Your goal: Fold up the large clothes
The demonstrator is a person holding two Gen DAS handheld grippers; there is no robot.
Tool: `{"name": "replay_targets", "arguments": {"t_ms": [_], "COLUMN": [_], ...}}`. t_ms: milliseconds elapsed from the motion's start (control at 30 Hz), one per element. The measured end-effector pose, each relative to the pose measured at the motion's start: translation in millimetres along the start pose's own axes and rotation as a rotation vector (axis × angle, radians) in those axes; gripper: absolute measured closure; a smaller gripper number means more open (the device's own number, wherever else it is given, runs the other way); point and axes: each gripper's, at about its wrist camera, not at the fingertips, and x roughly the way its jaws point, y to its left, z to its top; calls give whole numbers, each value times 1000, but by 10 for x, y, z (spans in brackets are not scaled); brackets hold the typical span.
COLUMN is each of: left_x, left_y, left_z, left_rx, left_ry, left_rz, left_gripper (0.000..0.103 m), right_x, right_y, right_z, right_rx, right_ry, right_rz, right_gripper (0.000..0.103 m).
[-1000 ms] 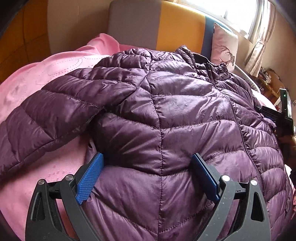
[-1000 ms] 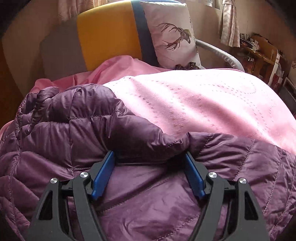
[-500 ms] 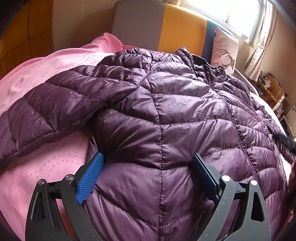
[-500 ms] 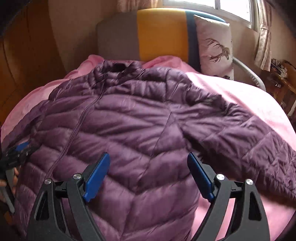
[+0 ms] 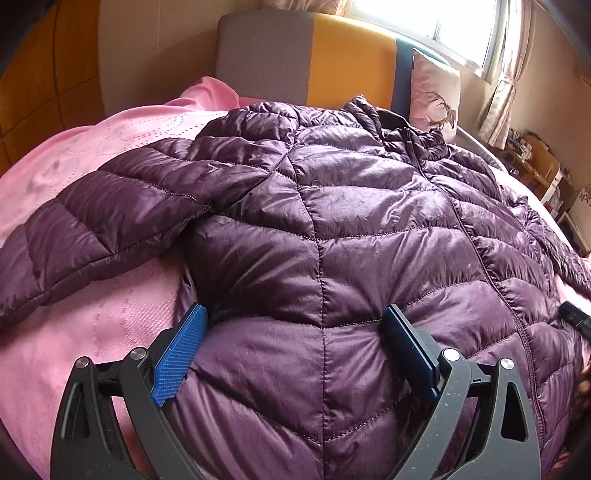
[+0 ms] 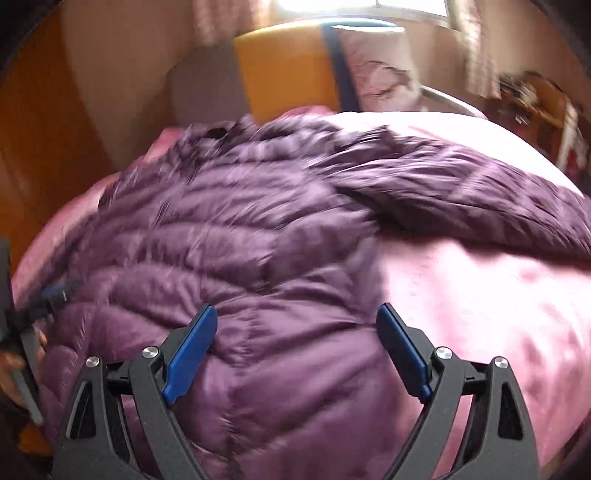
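A purple quilted puffer jacket (image 5: 351,229) lies spread front-up on a pink bedspread (image 5: 96,325), collar toward the headboard, zipper closed. Its left sleeve (image 5: 110,229) stretches out to the left. My left gripper (image 5: 295,347) is open, its blue pads (image 5: 181,354) straddling the jacket's lower left hem, holding nothing. In the blurred right wrist view the jacket (image 6: 229,236) lies with its right sleeve (image 6: 461,199) stretched out to the right. My right gripper (image 6: 295,350) is open over the lower right hem, empty. The left gripper's tip (image 6: 55,291) shows at the left edge.
A grey, yellow and blue headboard (image 5: 314,59) stands at the far end with a deer-print pillow (image 5: 436,92) against it. A window (image 5: 443,22) with curtains lies beyond. Wooden furniture (image 5: 535,166) stands right of the bed. A wooden wall panel (image 5: 40,85) lies left.
My right gripper has pulled back from the right sleeve to the hem and is still moving, so its view is blurred. My left gripper drew back and lifted a little.
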Motion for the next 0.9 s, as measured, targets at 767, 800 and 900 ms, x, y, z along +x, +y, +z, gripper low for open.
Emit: {"name": "replay_targets", "arguments": {"t_ms": [767,800,900], "left_x": [36,38,33], "left_y": [-21,-24,-20], "left_z": [-4,-3,-2], "left_rx": [4,4,2], "left_ry": [7,7,6], "left_rz": [1,2,1], "left_gripper": [4,4,4], "right_x": [-918,-939,-953], "right_y": [-3277,-3143,-2626], "right_z": [703,826,1183], "right_rx": [894,840,653], "right_ry": [-280,-288,-287], "right_rz": [-185,-169,-117], "right_gripper": [95,95,95]}}
